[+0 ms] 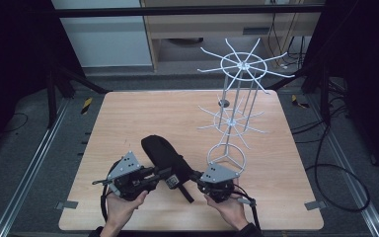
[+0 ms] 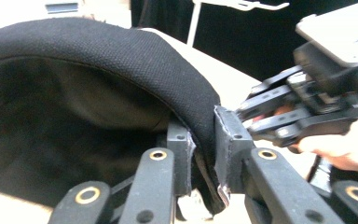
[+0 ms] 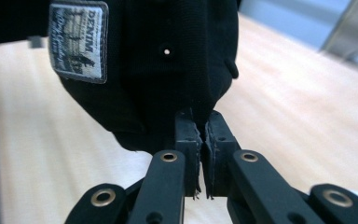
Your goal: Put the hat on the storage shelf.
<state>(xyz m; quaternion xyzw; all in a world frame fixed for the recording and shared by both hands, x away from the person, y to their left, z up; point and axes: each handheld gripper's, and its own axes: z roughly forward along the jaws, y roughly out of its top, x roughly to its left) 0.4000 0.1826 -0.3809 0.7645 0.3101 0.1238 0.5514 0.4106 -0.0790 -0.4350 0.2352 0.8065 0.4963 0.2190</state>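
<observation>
The left tool (image 2: 204,154) and right tool (image 3: 202,140) each pinch the black cap's (image 1: 165,153) rim, seemingly at opposite edges.

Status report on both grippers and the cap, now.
Left gripper clamped on the black cap rim. Right gripper shut on its opposite edge. White wire rack stands beyond, clear of the cap.

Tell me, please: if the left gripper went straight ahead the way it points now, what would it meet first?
The left gripper already grips the black cap by its edge. Straight ahead lies the cap itself; beyond it probably the right gripper, though depth is unclear.
</observation>
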